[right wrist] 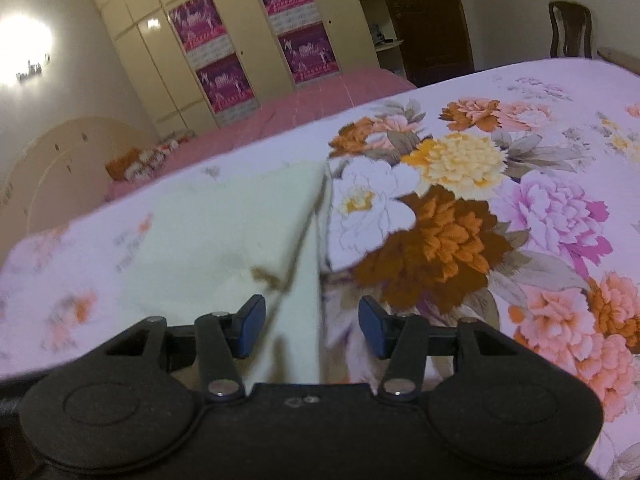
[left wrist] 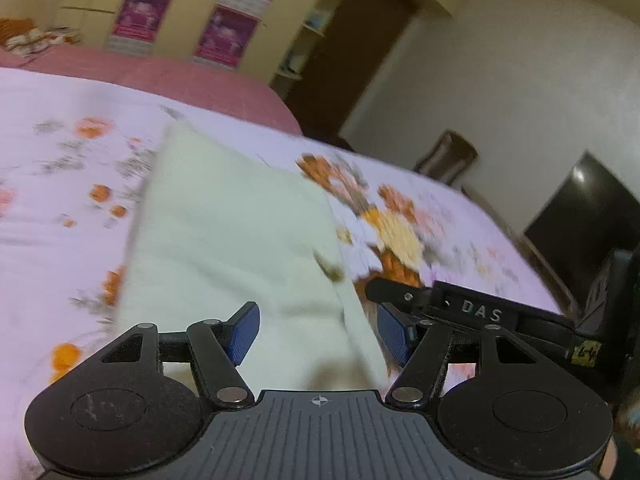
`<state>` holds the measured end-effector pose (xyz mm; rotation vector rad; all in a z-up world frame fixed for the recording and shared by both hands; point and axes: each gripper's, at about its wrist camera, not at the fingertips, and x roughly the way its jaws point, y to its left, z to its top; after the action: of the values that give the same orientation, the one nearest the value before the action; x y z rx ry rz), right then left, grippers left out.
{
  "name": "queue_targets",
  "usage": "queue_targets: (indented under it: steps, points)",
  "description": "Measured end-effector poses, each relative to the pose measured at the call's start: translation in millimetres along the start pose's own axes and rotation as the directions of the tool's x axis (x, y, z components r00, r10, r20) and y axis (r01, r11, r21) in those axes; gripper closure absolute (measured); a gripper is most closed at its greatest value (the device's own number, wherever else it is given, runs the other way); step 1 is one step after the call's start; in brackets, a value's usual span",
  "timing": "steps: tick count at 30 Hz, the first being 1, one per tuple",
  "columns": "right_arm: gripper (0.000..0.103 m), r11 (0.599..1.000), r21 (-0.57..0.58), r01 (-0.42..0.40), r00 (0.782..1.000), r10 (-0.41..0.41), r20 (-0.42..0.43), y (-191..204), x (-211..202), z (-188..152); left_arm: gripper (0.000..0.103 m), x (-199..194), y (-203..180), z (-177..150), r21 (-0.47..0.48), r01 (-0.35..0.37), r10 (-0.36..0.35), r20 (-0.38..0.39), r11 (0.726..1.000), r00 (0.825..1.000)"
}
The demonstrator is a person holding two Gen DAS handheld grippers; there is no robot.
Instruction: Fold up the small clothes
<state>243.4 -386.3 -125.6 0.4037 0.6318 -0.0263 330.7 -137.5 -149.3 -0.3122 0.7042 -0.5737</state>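
A folded cream-white cloth garment [left wrist: 224, 232] lies on the floral bedsheet [right wrist: 500, 208]. Left gripper [left wrist: 318, 330] and right gripper [right wrist: 312, 326] stand parted, the garment's near edge between unpressing pads.

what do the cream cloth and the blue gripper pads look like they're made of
Cream cloth: soft matte fabric, probably cotton or fleece; it creases and lies limp on the bed, but blur hides the weave.
Blue pads: likely rubber or soft plastic, dull, with fine ribbed texture.

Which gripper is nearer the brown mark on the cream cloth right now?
Hard to call; roughly equal. The brown mark lies just ahead-left of the open right gripper and ahead-right of the open left gripper on the cream cloth.
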Motion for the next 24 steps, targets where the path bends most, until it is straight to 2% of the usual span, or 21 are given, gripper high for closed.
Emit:
queue_targets:
  steps: [3, 7, 12, 15, 17, 20, 24]
  points:
    - [0.051, 0.997, 0.021, -0.068, 0.997, 0.069, -0.035, 8.0, 8.4, 5.3, 0.039, -4.6, 23.0, 11.3, -0.034, -0.086, 0.087, 0.030, 0.996, 0.996]
    - [0.051, 0.991, 0.078, -0.105, 0.989, 0.113, -0.099, 11.5, 37.4, 7.6, 0.039, -4.2, 55.4, 15.0, -0.060, -0.196, 0.200, 0.058, 0.979, 0.978]
    - [0.051, 0.981, 0.159, -0.112, 0.983, 0.133, -0.125, 5.1, 69.3, 11.9, 0.039, 11.5, 73.6, 8.0, -0.076, -0.225, 0.227, 0.021, 0.972, 0.974]
    - [0.059, 0.976, 0.183, -0.120, 0.984, 0.140, -0.106, 4.8, 77.7, 16.2, 0.039, 20.4, 72.8, 4.5, -0.082, -0.215, 0.216, 0.012, 0.973, 0.976]
    - [0.071, 0.980, 0.155, -0.126, 0.985, 0.142, -0.102, 9.9, 80.4, 19.9, 0.039, 24.9, 72.4, 4.5, -0.089, -0.210, 0.211, 0.010, 0.974, 0.977]
    - [0.086, 0.993, 0.037, -0.114, 0.989, 0.117, -0.086, 26.0, 77.7, 23.7, 0.039, 28.2, 71.5, 5.3, -0.095, -0.205, 0.206, 0.005, 0.974, 0.978]
    - [0.090, 0.985, -0.126, -0.115, 0.993, 0.111, -0.040, 46.8, 71.6, 33.3, 0.039, 32.2, 65.9, 5.3, -0.098, -0.191, 0.192, 0.004, 0.977, 0.981]
